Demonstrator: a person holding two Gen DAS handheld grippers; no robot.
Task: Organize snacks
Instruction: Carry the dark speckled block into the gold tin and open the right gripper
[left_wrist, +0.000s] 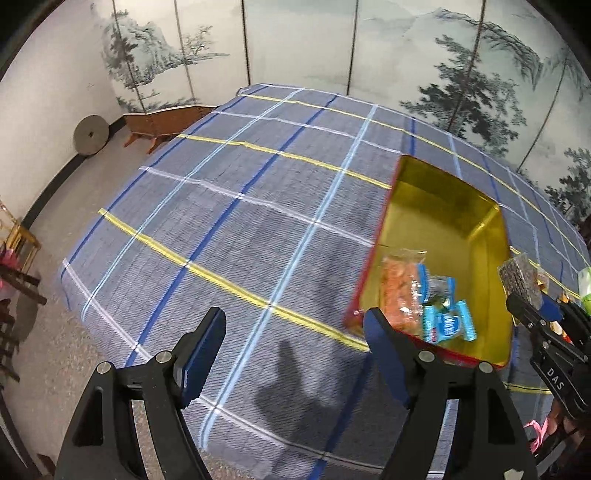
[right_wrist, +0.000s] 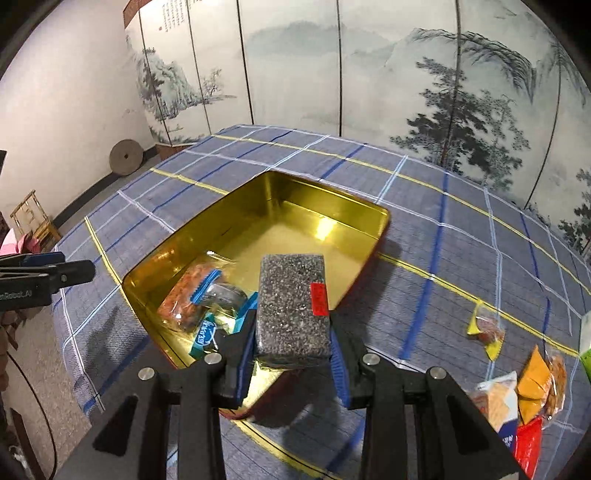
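Note:
A gold tin with a red outside (right_wrist: 362, 210) (left_wrist: 443, 192) sits on the plaid tablecloth. Inside lie an orange snack bag (right_wrist: 184, 291) (left_wrist: 397, 284) and blue wrapped snacks (right_wrist: 205, 338) (left_wrist: 448, 323). My right gripper (right_wrist: 293, 363) is shut on a dark speckled block snack with a red label (right_wrist: 293, 306) and holds it over the tin's near edge. It shows in the left wrist view (left_wrist: 521, 280) at the right. My left gripper (left_wrist: 295, 350) is open and empty above the cloth, left of the tin.
Loose snacks lie on the cloth to the right: a yellow packet (right_wrist: 485, 328), orange packets (right_wrist: 539, 384), a white and blue packet (right_wrist: 496, 404) and a red one (right_wrist: 528, 448). A folding painted screen (right_wrist: 369, 74) stands behind the table. The floor lies left of the table edge.

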